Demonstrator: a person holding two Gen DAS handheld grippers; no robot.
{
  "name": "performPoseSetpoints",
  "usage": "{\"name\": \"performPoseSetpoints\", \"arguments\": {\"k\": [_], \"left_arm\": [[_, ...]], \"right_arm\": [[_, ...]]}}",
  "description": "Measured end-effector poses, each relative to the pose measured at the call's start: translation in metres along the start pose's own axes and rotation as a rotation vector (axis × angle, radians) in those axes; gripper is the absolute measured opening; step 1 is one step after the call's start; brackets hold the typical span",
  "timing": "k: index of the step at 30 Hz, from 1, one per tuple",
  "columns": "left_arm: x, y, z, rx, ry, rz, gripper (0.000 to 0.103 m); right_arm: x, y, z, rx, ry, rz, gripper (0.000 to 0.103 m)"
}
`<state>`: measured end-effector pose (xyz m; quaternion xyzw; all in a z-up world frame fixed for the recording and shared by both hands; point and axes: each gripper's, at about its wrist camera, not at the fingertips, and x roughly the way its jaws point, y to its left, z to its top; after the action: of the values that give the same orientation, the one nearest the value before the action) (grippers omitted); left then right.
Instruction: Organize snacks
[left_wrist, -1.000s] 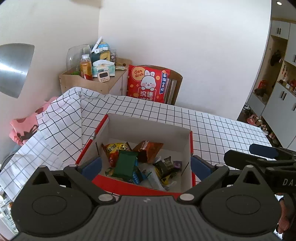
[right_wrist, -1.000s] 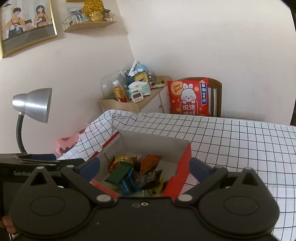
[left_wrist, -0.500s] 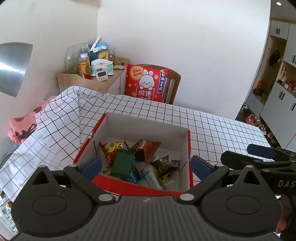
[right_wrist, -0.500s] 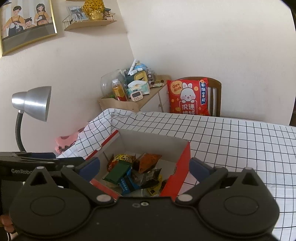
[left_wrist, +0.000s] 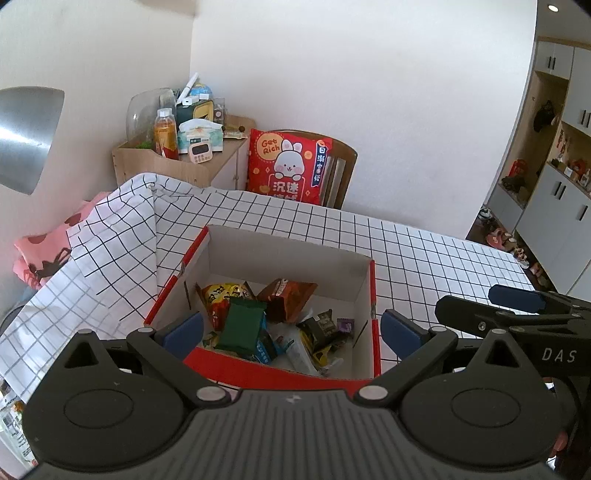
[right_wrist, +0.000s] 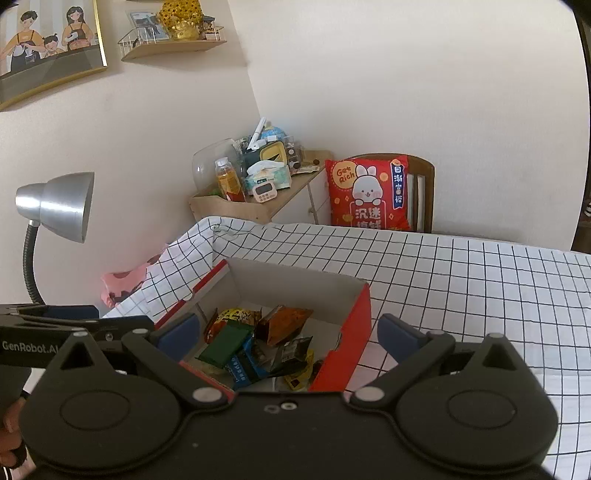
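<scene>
Hovering both grippers over the red-and-white cardboard box (left_wrist: 364, 291), you have the snack pile directly ahead and below. The dark green snack packet (left_wrist: 242, 325) lies on top of the heap, toward the box's left half, its long axis running roughly away from you. Your left gripper (left_wrist: 291, 328) sits more squarely over it; your right gripper (right_wrist: 284, 334) looks in from the box's right wall. Both sets of fingers stand spread wide, wider than the box opening appears, holding and touching nothing. All visible snacks sit inside the box on the checked tablecloth (left_wrist: 424, 251).
</scene>
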<state>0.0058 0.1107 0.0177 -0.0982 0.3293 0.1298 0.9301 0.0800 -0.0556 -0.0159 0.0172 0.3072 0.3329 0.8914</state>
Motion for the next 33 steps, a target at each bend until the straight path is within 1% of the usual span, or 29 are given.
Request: {"name": "performPoseSetpoints", "arguments": {"k": [33], "left_arm": [[0.0,-0.0034,-0.0063,-0.002,0.032,-0.004,0.103]], "right_arm": [[-0.0008,-0.004,-0.007,0.02,0.032,-0.009,0.103]]}}
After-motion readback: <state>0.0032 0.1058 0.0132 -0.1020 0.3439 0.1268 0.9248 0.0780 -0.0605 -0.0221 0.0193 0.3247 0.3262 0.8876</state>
